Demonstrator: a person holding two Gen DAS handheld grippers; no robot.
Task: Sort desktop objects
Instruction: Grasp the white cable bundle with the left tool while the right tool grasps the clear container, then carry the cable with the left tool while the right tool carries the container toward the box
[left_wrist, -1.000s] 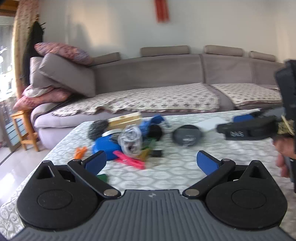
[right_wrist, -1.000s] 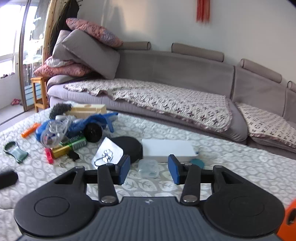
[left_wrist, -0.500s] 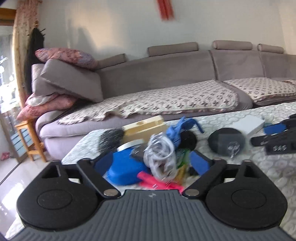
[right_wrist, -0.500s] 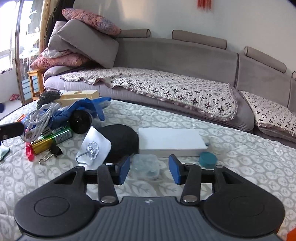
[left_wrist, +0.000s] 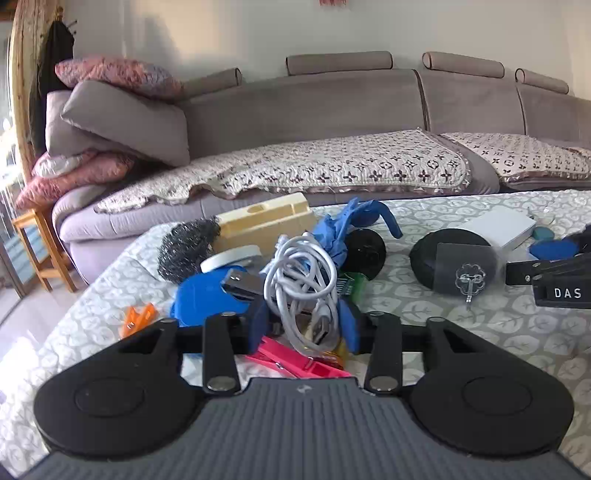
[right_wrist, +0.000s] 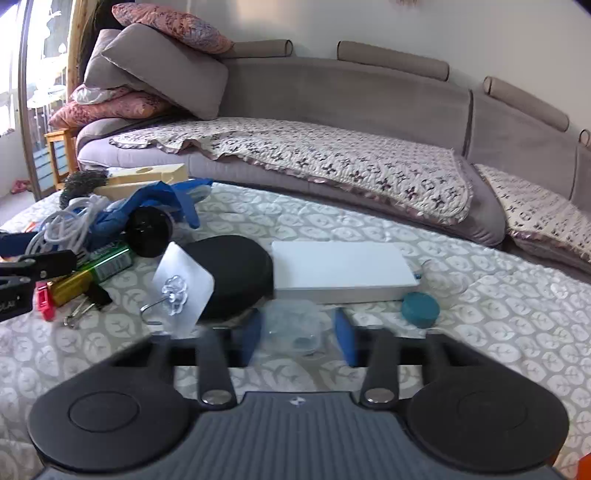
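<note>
While closing in from the wide spread of a second ago, has brought the left gripper (left_wrist: 303, 326) up to the heap, with the lower loops and plug of the white cable (left_wrist: 299, 275) now between its jaws. Cannot tell yet whether the blue pads (left_wrist: 258, 325) press on the coil or merely flank it.

Same on the other side: jaws of the right gripper (right_wrist: 298, 338) closing too, from an already narrow gap, around the small clear box (right_wrist: 291, 323) that sat just ahead of them half a second ago. Cannot tell whether contact is made there either, being blurred at the tips.

Outward from the left tongs: pink peg (left_wrist: 295, 363) under the cable, blue lid (left_wrist: 201, 299) and orange clip (left_wrist: 138, 317) beside it, blue glove (left_wrist: 341, 230) and yellow block (left_wrist: 264, 221) behind, all touching or overlapping in one pile on the patterned table (left_wrist: 461, 325).

Outward from the right tongs: white flat box (right_wrist: 341, 267) just behind the clear box, teal cap (right_wrist: 421, 308) to its right, black round pad (right_wrist: 236, 269) with a clear hook (right_wrist: 177, 291) leaning on it.

Means, most likely, two first picks about to begin at once. Expect the loose cable to drag neighbours when lifted; worth a firm hold and a slow rise.
</note>
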